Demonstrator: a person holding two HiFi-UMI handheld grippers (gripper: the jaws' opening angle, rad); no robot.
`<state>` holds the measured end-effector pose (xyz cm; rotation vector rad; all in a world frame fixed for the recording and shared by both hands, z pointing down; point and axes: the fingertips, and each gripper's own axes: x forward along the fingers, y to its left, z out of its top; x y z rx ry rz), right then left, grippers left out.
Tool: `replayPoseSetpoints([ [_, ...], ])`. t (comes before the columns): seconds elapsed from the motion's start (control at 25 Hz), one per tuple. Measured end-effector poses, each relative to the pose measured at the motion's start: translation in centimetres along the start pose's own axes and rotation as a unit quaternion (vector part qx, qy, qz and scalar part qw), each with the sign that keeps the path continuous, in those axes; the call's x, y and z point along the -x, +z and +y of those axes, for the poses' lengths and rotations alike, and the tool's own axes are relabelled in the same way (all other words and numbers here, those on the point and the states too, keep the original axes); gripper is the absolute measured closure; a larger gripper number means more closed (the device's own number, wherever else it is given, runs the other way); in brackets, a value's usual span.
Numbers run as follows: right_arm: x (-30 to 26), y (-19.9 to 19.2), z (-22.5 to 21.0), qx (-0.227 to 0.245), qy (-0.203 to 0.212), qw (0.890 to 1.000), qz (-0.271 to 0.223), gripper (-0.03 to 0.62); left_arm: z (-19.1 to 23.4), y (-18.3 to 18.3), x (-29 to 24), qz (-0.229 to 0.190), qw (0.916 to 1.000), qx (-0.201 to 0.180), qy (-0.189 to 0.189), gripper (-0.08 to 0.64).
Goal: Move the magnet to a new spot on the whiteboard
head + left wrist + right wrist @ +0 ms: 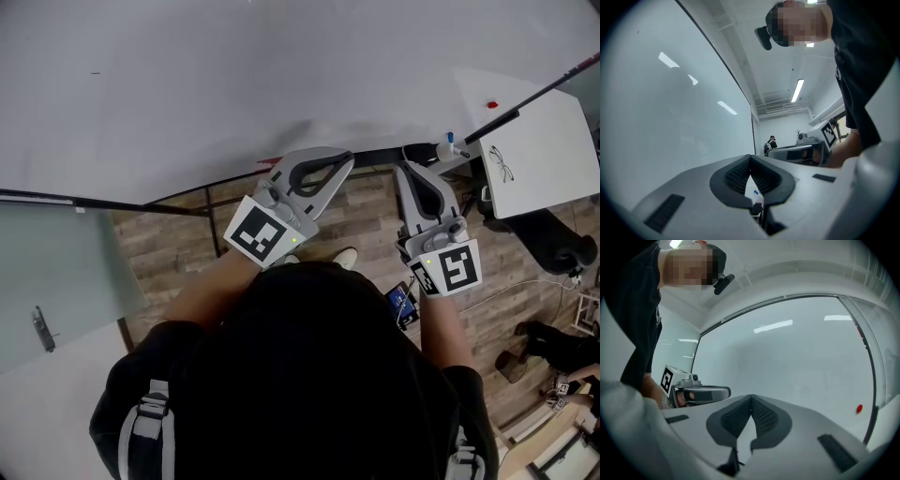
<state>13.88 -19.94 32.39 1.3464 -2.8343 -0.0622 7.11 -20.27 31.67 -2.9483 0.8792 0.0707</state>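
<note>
1. Whiteboard (281, 75): cut off by the head view's top and left edges.
2. Magnet (491, 104): a small red dot; shape too small to tell in either the head view or the right gripper view.
3. Sketch (502, 164) on the white panel (553, 141): lines too fine to read; the panel is cut off at the right edge.
4. Blue-tipped item (450, 141): too small to identify.
5. Distant person (771, 142): tiny, no detail.
6. Dark-clothed figure (562, 349): cut off by the right edge.
7. Lit device (401, 302): partly hidden behind the forearm (445, 323).
</note>
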Motion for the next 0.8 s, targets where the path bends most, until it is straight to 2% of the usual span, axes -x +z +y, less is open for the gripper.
replayPoseSetpoints([
  [0.8, 0.07, 0.36, 0.32, -0.006, 0.003, 1.000, -0.010, 0.592, -0.14, -0.34, 0.63, 0.001, 1.0000, 0.003, -0.001, 0.556],
])
